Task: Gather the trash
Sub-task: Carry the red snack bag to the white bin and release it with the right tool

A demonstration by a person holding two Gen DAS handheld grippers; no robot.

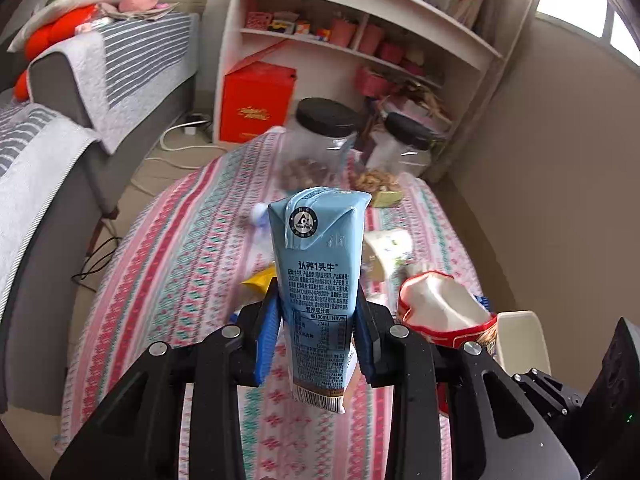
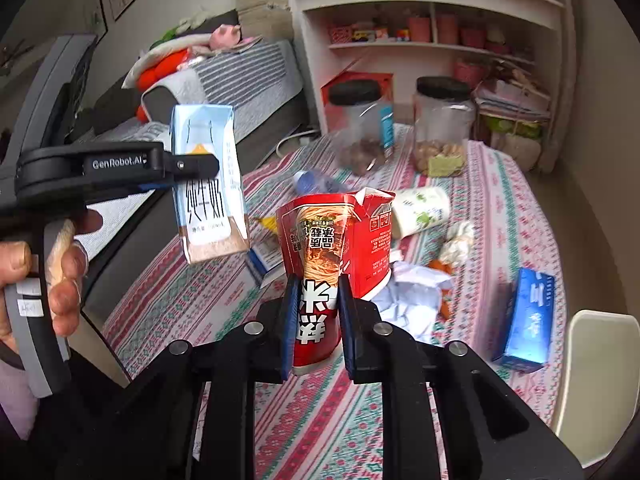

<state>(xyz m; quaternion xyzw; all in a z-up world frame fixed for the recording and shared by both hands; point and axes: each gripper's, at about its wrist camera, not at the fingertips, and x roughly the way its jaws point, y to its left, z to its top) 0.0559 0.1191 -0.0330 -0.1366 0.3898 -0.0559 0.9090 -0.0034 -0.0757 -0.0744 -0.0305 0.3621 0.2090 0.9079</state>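
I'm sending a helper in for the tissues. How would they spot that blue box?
Find the round table with the striped pink cloth. The blue box lies at its edge beside the pale chair, apart from the crumpled paper. It is the only blue box lying there.

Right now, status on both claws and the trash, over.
Left claw shut on blue milk carton. Right claw shut on red noodle cup. Crumpled paper, blue box left on table.
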